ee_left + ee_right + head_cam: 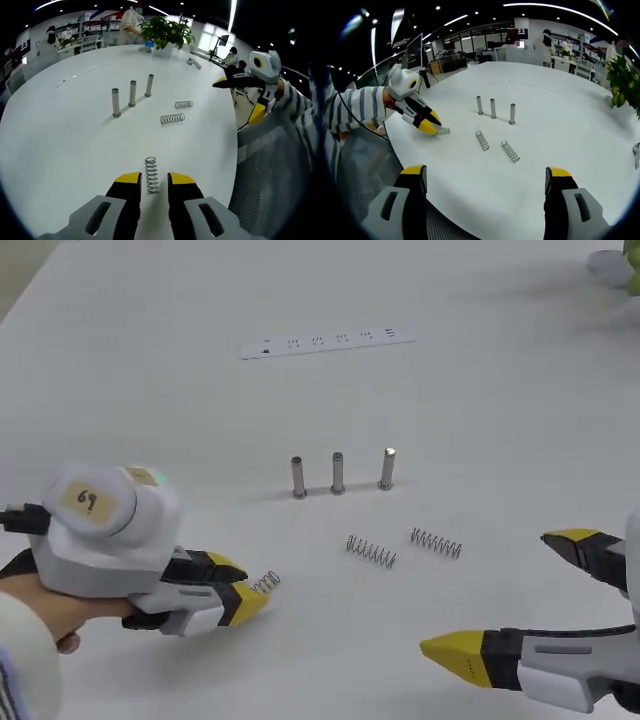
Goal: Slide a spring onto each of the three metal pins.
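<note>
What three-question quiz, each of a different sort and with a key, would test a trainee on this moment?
1. True or false: one of the three metal pins already carries a spring.
2. How many springs lie on the table? A) two B) three C) four
3. Which gripper has the end of a spring between its jaws?

Key
1. False: all three stand bare.
2. B
3. The left gripper
</note>
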A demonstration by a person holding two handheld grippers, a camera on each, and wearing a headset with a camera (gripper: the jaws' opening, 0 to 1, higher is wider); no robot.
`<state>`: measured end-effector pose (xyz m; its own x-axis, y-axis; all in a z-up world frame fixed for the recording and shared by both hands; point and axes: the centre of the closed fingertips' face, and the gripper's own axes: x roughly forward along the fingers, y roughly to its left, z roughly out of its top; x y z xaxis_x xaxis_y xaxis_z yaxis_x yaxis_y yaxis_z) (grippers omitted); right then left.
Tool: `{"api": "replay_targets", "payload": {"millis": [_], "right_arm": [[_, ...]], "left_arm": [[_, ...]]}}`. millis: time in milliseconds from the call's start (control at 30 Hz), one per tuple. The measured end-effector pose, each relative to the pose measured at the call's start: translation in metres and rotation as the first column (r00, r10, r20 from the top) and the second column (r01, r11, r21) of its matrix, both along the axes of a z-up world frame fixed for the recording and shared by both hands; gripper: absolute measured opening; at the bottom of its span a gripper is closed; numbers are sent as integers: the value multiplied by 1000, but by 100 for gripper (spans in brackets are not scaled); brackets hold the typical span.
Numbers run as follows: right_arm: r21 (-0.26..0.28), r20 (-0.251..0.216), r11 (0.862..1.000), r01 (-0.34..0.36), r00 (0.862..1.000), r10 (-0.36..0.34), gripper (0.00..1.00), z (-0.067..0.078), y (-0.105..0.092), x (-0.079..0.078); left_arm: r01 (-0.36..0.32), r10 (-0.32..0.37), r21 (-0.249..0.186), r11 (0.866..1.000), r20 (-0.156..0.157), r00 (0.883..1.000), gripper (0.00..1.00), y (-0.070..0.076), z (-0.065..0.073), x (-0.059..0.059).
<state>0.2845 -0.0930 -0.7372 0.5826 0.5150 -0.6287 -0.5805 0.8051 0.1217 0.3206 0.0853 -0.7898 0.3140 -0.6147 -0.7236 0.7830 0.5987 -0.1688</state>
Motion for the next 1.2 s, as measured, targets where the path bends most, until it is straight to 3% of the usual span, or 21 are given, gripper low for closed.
{"api": "replay_targets", "payload": {"millis": [167,367,533,1200], "right_arm": [[-10,-5,1000,-9,1000,9,98,-1,0,0],[-57,-14,997,-50,999,49,99,-5,1,-2],[-40,-17,998,-40,999,40,99,-5,2,-2],[-60,-35,997,-54,998,51,98,-9,2,-7]], "left_arm": [[3,-3,46,999,-2,1000,13,9,-8,-4],[-13,14,47,999,-9,1000,13,13,-10,-8],[-21,22,49,999,-7,1000,11,15,-12,-10],[3,-3,75,997,6,1000,3,17,-15,-7]]}}
